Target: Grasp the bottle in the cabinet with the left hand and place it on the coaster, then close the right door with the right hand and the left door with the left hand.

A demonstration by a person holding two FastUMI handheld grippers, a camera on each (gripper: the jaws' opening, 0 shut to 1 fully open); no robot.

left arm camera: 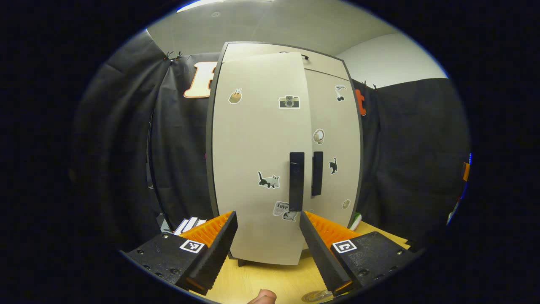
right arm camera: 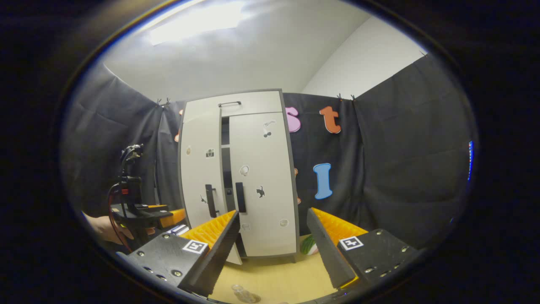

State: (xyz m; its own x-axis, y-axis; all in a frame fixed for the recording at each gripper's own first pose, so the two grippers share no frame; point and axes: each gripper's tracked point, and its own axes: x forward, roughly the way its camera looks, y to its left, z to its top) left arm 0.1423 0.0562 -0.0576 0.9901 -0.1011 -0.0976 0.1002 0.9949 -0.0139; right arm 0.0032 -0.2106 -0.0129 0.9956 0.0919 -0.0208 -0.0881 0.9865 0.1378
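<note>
We're seeing the cabinet (right arm camera: 236,177) w/ left door (left arm camera: 261,156) ajar, right door (right arm camera: 261,181) shut; contents hidden. Left gripper (left arm camera: 268,236) and right gripper (right arm camera: 273,240) are gaping wide, holding nothing, over the wooden table (right arm camera: 274,274).

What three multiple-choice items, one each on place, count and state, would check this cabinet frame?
1. Where does the left gripper sit in the right gripper view?
A. left of the cabinet
B. right of the cabinet
C. on top of the cabinet

2. How many black vertical handles are on the cabinet doors?
A. one
B. two
C. four

3. What is the state of the left door?
A. shut flush
B. slightly ajar
C. removed

Answers:
1 A, it shows at the cabinet's left side, held by a hand.
2 B, one handle on the left door and one on the right door.
3 B, a dark gap remains beside the right door.
</note>
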